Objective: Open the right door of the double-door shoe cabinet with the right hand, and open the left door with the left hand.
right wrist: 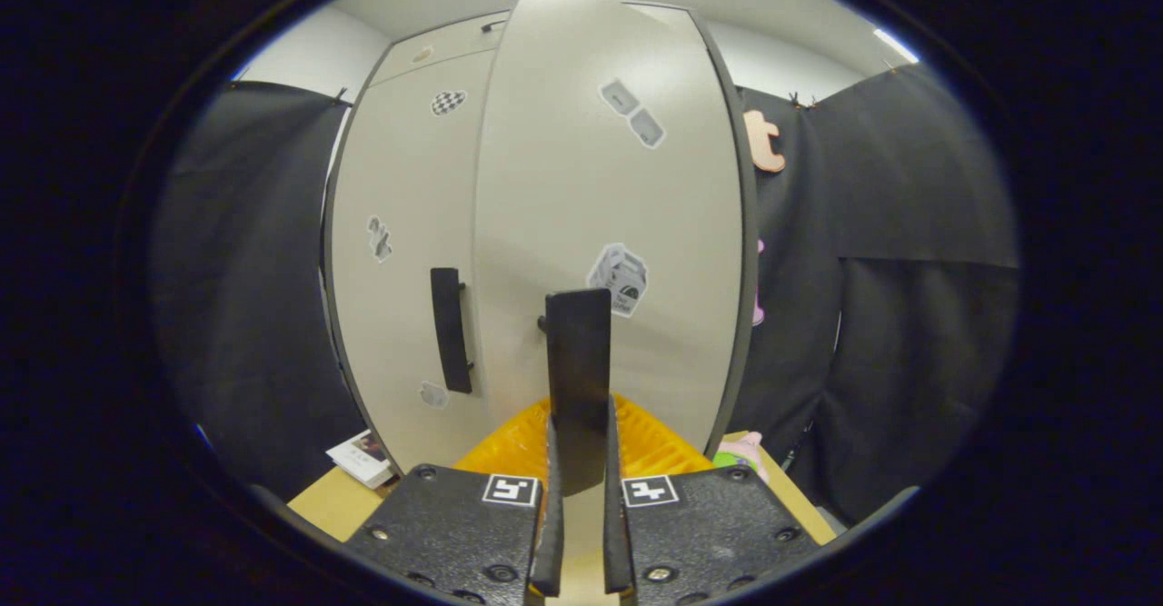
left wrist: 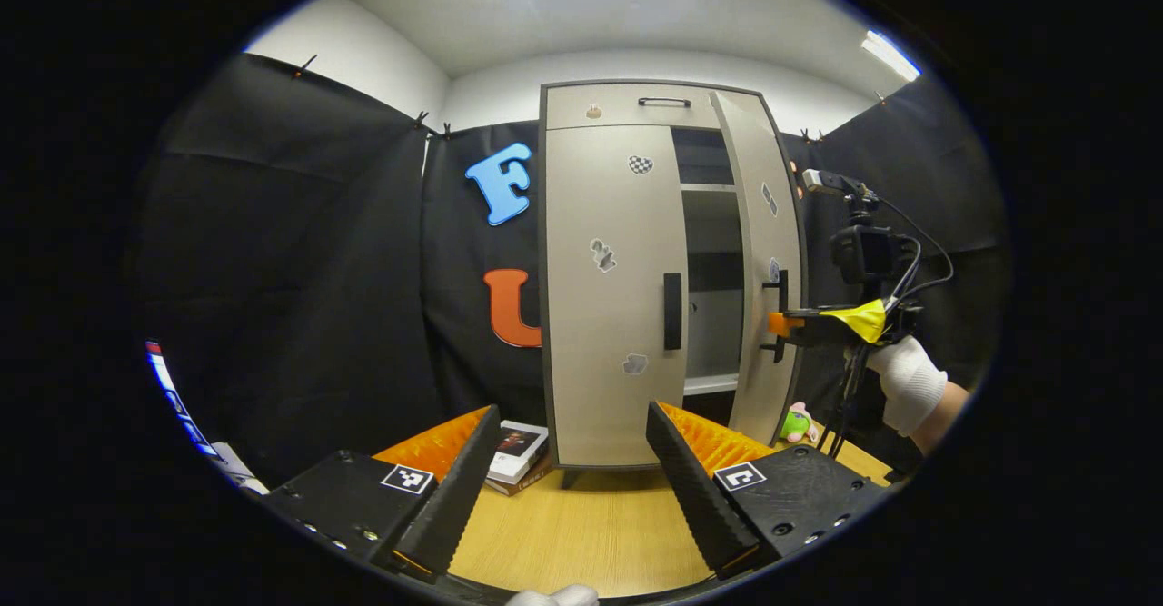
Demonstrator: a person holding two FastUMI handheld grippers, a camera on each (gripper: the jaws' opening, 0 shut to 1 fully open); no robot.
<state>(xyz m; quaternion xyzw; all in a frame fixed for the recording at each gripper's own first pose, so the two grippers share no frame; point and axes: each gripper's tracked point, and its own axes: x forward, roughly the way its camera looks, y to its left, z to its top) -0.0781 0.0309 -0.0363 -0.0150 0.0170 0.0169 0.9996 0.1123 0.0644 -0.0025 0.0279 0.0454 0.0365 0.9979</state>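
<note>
The beige shoe cabinet point(left wrist: 627, 106) stands on the table ahead. Its left door point(left wrist: 609, 288) is closed, with a black vertical handle point(left wrist: 672, 311). The right door point(left wrist: 768, 261) is swung partly out, and dark shelves show in the gap. My left gripper point(left wrist: 572, 411) is open, short of the left door and touching nothing. In the left gripper view, my right gripper point(left wrist: 780, 322) reaches in from the right, held by a white-gloved hand point(left wrist: 909, 383). In the right gripper view, my right gripper point(right wrist: 579, 415) is shut on the right door's handle point(right wrist: 578, 352). The left door's handle point(right wrist: 450, 329) sits to its left.
The cabinet rests on a wooden table point(left wrist: 581, 524). A small stack of books point(left wrist: 516, 456) lies at its left foot. A green plush toy point(left wrist: 797, 424) sits at its right foot. A camera on a stand point(left wrist: 868, 252) rises to the right. Black cloth walls close in.
</note>
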